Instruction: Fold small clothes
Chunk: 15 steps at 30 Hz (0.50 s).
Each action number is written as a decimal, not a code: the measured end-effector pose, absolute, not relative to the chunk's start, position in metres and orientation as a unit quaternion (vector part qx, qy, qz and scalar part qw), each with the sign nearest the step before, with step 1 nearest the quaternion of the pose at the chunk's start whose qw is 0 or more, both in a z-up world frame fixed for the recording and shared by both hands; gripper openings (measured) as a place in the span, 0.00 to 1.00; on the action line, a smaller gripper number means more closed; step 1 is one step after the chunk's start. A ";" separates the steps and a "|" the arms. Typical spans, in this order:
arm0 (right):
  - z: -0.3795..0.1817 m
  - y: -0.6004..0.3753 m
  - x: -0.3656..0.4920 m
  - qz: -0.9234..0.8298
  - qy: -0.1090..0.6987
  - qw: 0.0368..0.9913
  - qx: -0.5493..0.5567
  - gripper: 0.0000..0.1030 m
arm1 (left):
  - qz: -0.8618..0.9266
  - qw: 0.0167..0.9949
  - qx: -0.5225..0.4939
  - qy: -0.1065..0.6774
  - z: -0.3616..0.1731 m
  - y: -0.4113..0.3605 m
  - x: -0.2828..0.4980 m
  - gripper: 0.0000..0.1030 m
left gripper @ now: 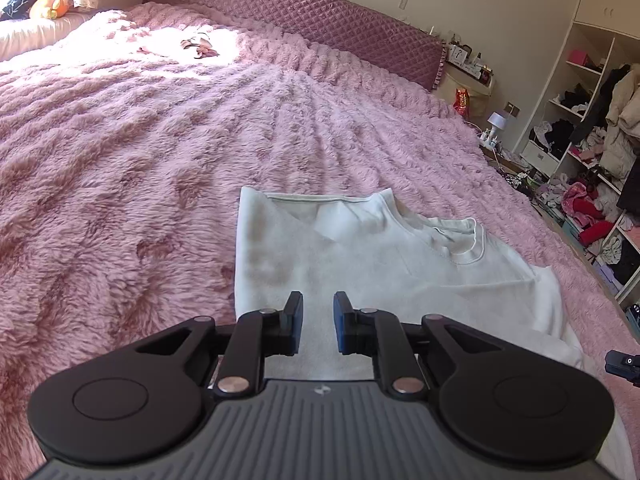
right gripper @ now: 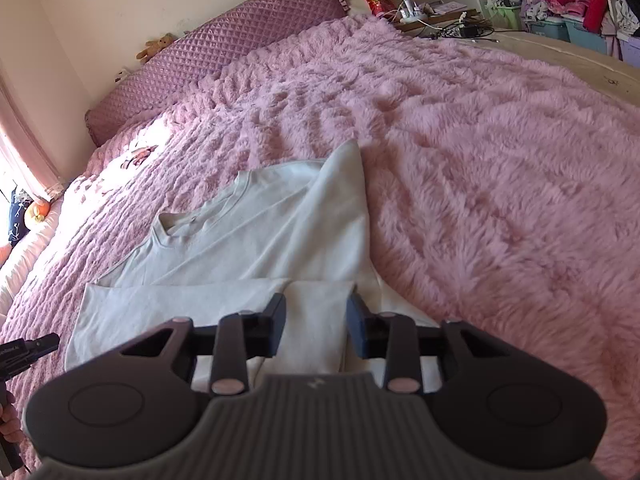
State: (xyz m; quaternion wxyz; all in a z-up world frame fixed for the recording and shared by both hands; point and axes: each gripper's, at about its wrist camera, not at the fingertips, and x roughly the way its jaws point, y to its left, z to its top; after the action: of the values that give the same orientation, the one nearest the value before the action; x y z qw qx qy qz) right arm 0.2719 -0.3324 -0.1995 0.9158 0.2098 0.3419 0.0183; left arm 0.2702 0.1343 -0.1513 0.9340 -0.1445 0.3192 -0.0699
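Note:
A small white T-shirt [left gripper: 360, 256] lies flat on the fluffy pink blanket [left gripper: 160, 140], its neckline [left gripper: 460, 240] towards the right in the left wrist view. One side is folded in over the body. My left gripper [left gripper: 318, 320] hovers over the shirt's near part, jaws a little apart, with nothing pinched between the pads. In the right wrist view the same T-shirt [right gripper: 248, 240] spreads ahead, with a folded strip of it [right gripper: 316, 320] lying under my right gripper [right gripper: 316, 320]. Its jaws stand wider apart and the pads do not press the cloth.
A quilted purple headboard [left gripper: 300, 12] runs along the far edge of the bed. To the right are a cluttered bedside stand [left gripper: 496, 128] and open wardrobe shelves full of clothes [left gripper: 592, 200]. A small item [left gripper: 198, 46] lies in the sunlit patch far up the blanket [right gripper: 480, 160].

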 end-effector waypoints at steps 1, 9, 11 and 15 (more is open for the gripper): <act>-0.200 -0.333 0.280 0.018 0.341 0.917 0.205 0.33 | -0.073 0.934 -0.147 0.317 -0.152 0.132 0.279 0.17; -0.222 -0.327 0.322 0.074 0.398 0.894 0.192 0.00 | -0.053 0.919 -0.171 0.351 -0.183 0.132 0.330 0.17; -0.219 -0.323 0.319 0.070 0.392 0.900 0.176 0.00 | -0.038 0.918 -0.169 0.357 -0.191 0.135 0.332 0.17; -0.212 -0.335 0.318 0.028 0.368 0.912 0.176 0.00 | -0.035 0.914 -0.170 0.366 -0.200 0.140 0.332 0.15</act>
State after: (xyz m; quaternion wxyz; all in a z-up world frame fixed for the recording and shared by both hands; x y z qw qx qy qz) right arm 0.3181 -0.3353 -0.2117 0.9124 0.1763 0.3682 0.0282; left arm 0.3316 0.1402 -0.1999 0.9143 -0.1701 0.3660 -0.0348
